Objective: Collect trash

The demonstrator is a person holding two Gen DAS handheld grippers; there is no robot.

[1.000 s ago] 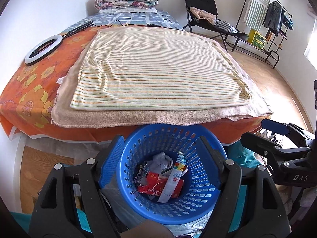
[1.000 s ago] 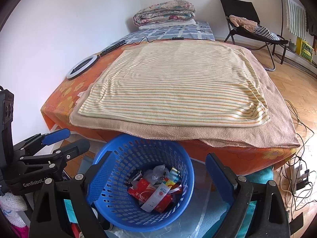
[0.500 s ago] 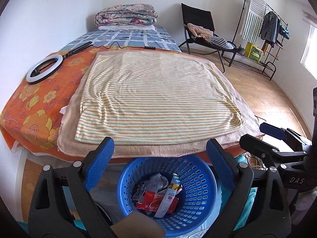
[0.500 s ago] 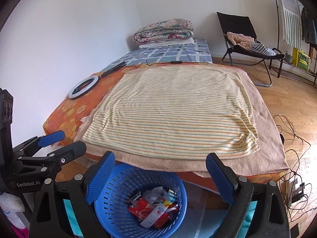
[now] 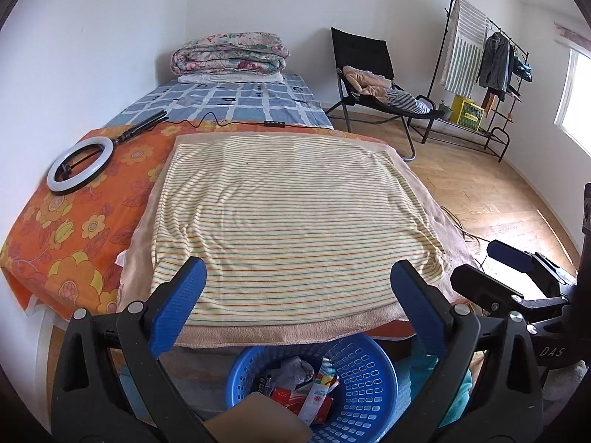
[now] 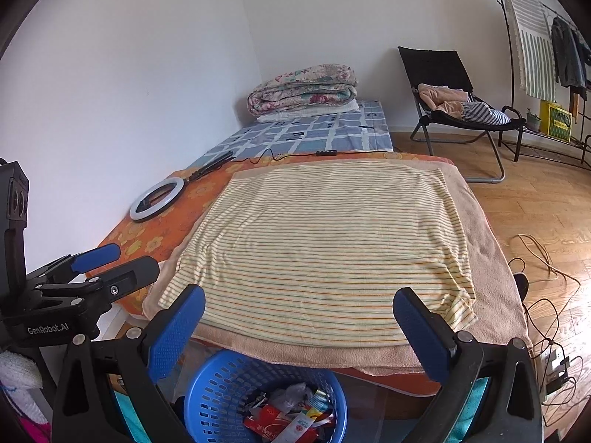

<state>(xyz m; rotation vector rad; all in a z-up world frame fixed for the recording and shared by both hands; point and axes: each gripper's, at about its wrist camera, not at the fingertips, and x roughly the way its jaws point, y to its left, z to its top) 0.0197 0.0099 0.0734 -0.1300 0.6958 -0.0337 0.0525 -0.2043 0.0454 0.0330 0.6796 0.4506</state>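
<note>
Both the left gripper (image 5: 297,297) and right gripper (image 6: 299,326) gape wide and empty above the bed's near edge, while the wrappers (image 6: 286,415) lie inside the blue basket (image 6: 218,391) on the floor below it.

Blue basket (image 5: 364,380), cream striped towel (image 5: 291,217) over a beige one, orange floral sheet (image 5: 74,221), blue-checked sheet (image 5: 236,99).
</note>
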